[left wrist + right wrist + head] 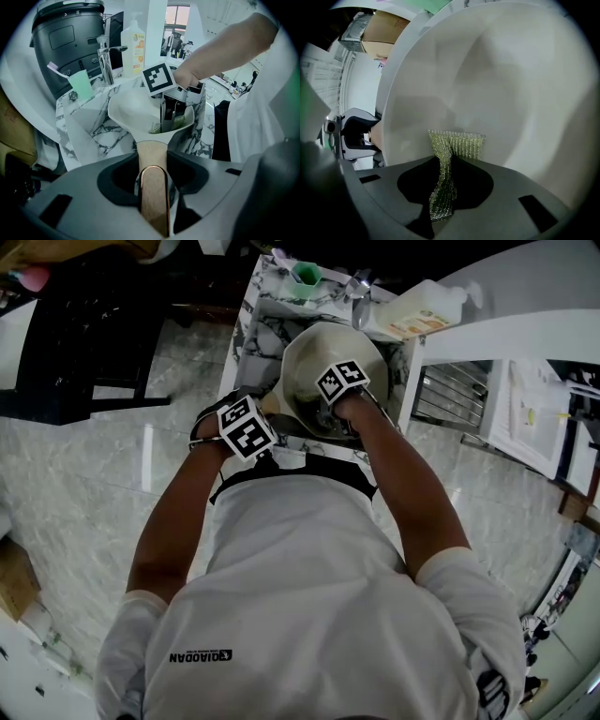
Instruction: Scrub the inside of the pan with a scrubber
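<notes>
Centrally, the pale pan (314,352) is held over the marble sink (255,320). My left gripper (153,187), at the pan's 7 o'clock in the head view, is clamped on its wooden handle (151,152). My right gripper (443,197), at 5 o'clock, reaches inside the pan, its jaws pinching a green mesh scrubber (457,143) that lies against the inner wall. Beyond the pan I see a green cup (306,274) at 12 o'clock and a soap bottle (422,310) at 2 o'clock.
</notes>
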Demonstrator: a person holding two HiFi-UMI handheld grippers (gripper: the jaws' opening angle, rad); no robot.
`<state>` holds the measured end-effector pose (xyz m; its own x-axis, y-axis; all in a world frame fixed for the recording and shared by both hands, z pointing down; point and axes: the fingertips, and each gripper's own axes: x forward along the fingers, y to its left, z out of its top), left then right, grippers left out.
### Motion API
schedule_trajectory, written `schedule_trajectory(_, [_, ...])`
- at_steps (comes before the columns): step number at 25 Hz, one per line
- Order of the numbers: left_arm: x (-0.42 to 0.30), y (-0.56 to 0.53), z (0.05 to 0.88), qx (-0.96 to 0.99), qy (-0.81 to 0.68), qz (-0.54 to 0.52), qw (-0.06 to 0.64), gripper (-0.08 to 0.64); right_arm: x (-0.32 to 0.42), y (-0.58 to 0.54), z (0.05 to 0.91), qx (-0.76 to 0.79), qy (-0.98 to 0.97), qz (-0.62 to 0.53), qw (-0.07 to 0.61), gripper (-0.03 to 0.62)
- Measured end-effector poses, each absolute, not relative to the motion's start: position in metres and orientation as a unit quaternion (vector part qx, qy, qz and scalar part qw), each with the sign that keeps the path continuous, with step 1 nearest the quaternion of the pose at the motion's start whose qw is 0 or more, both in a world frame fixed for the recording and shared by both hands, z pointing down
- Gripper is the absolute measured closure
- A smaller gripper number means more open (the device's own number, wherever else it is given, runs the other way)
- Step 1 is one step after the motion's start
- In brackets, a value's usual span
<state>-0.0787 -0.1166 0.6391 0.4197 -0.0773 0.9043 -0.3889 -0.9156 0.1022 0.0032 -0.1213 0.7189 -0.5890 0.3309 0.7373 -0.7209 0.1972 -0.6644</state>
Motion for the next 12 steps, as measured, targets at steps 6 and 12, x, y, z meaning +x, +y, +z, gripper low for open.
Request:
schedule_trajectory(6, [-0.08, -0.118, 0.639, 0.83, -0.138, 0.52, 0.147, 0.364, -0.004, -0.124, 0.714, 0.146, -0.649, 0.625, 0.409, 0.505])
schedule_trajectory(12, [-0.08, -0.115, 0.637, 0.831, -0.132, 0.514, 0.168, 0.364, -0.007, -0.161, 0.671, 0.222, -0.743, 0.557, 0.296, 0.508])
